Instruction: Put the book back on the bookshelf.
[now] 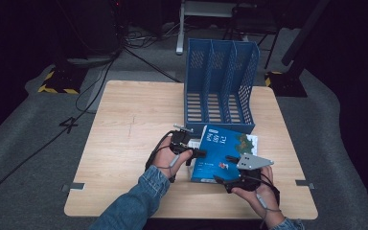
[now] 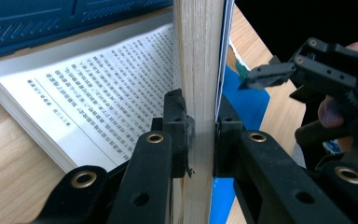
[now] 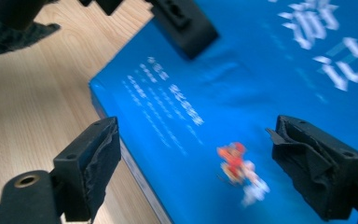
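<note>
My left gripper (image 2: pixel 200 135) is clamped on the front cover plus a thick block of pages of the blue book (image 1: pixel 218 151), standing that part up on edge; printed pages (image 2: pixel 107 93) lie open underneath. My right gripper (image 3: pixel 196 163) hangs over the cover with jaws spread wide, gripping nothing. The book lies flat near the table's (image 1: pixel 124 124) front edge, just in front of the blue file rack (image 1: pixel 220 81).

Progress, my read: early. I've got hold of the book but only part of it; it's not lifted, not in any slot. Left: close it, get the whole block, stand it, slide it in.

Obstacles: rack slots look empty, table otherwise bare. The risk is the book flopping open.
</note>
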A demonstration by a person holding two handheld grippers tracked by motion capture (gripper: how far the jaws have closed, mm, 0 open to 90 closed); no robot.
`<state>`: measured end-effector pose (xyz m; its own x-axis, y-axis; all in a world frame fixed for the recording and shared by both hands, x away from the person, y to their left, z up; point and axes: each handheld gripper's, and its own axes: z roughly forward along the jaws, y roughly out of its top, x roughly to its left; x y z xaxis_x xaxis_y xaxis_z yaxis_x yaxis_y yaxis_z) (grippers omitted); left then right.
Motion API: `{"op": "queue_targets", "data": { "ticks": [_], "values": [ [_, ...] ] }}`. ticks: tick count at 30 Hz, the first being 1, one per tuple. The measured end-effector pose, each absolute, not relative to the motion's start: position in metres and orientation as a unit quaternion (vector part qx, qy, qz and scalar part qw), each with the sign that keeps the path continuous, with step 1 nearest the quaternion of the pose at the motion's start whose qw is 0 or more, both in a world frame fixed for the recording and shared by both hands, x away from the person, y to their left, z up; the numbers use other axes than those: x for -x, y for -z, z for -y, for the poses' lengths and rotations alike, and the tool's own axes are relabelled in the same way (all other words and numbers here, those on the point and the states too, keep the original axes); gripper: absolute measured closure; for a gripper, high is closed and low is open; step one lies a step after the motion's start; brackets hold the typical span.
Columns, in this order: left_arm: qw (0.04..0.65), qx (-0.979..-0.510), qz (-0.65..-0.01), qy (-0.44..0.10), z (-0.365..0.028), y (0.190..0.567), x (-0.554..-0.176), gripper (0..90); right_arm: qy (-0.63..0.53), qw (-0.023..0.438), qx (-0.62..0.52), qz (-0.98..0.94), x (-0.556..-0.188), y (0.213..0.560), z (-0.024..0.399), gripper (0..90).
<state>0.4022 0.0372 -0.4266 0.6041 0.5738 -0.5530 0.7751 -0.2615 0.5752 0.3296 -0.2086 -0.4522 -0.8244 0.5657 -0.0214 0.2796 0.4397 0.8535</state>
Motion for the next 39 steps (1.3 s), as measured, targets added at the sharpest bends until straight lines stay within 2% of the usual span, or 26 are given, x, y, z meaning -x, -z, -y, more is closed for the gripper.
{"op": "queue_targets", "data": {
  "ticks": [7, 9, 14, 19, 23, 39],
  "values": [
    [0.420, -0.791, -0.431, 0.113, -0.030, 0.414, -0.405, 79.8, -0.452, 0.153, -0.224, -0.850, -0.330, 0.456, 0.188, 15.4],
    [0.418, -0.791, -0.434, 0.109, -0.027, 0.411, -0.405, 79.8, -0.449, 0.173, -0.218, -0.849, -0.329, 0.459, 0.184, 13.8],
    [0.416, -0.790, -0.435, 0.119, -0.027, 0.410, -0.408, 79.8, -0.442, 0.204, -0.211, -0.848, -0.326, 0.463, 0.173, 0.9],
    [0.419, -0.786, -0.438, 0.124, -0.027, 0.409, -0.408, 79.8, -0.426, 0.263, -0.201, -0.842, -0.319, 0.471, 0.165, 0.3],
    [0.417, -0.786, -0.439, 0.127, -0.027, 0.410, -0.408, 79.7, -0.421, 0.285, -0.197, -0.838, -0.318, 0.475, 0.163, 0.3],
    [0.423, -0.772, -0.452, 0.145, -0.029, 0.416, -0.410, 79.2, -0.390, 0.329, -0.177, -0.842, -0.317, 0.484, 0.157, 0.0]
  ]
}}
